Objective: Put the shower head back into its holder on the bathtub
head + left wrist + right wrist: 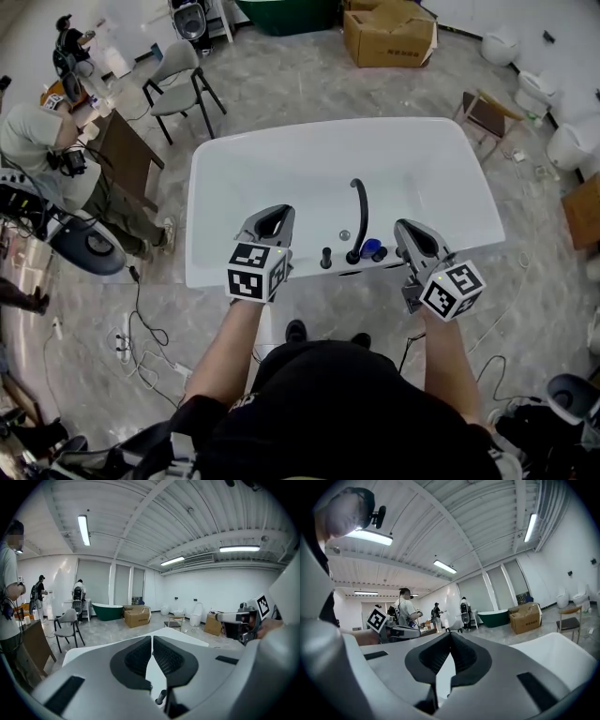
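Note:
The white bathtub (225, 155) lies in front of me, with a curved black faucet (360, 211) on its near rim. Beside the faucet stand a short black upright fitting (325, 258) and a blue piece (372, 249); which of them is the shower head or its holder I cannot tell. My left gripper (277, 212) hovers over the near rim left of the faucet, its jaws together and holding nothing. The right gripper (403, 225) is shut and empty to the faucet's right. Between the left gripper's (152, 637) jaws the black fitting (161, 697) shows below. The right gripper (451, 633) points across the room.
A grey chair (178, 70) and a cardboard box (389, 33) stand beyond the tub. A seated person (37, 141) is at a desk on the left. Cables and a power strip (127, 337) lie on the floor. A small stool (487, 112) and toilets (567, 141) stand right.

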Action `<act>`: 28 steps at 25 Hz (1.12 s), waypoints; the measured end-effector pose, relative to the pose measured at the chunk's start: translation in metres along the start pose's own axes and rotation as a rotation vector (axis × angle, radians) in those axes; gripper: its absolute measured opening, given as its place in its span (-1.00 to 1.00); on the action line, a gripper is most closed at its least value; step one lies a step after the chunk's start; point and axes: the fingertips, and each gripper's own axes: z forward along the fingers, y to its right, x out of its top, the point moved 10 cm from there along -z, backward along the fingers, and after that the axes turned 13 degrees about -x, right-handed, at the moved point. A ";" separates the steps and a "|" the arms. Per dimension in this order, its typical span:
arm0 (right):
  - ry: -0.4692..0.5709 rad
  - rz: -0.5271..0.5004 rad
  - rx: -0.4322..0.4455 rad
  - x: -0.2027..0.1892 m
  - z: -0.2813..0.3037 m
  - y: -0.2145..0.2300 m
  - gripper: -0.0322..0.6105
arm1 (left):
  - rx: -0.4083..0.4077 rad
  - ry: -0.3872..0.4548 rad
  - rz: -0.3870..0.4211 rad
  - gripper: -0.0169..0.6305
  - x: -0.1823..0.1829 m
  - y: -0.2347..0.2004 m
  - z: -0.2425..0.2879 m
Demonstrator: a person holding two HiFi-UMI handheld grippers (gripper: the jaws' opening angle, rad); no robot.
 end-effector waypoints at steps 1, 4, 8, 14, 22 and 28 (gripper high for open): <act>0.020 -0.025 0.003 0.007 -0.006 0.001 -0.86 | 0.007 0.005 0.001 -0.86 0.002 0.002 0.000; 0.088 -0.072 0.012 0.025 -0.023 0.008 -0.86 | 0.019 0.021 0.007 -0.86 0.006 0.011 0.002; 0.178 -0.091 0.011 0.045 -0.045 0.018 -0.86 | 0.023 0.041 0.023 -0.86 0.015 0.020 0.000; 0.239 -0.120 -0.028 0.060 -0.066 0.028 -0.87 | 0.033 0.061 0.034 -0.86 0.025 0.020 0.000; 0.247 -0.151 -0.113 0.055 -0.078 0.041 -0.87 | 0.041 0.057 0.046 -0.86 0.023 0.022 0.006; 0.240 -0.165 -0.158 0.053 -0.079 0.039 -0.87 | 0.051 0.050 0.067 -0.86 0.022 0.023 0.000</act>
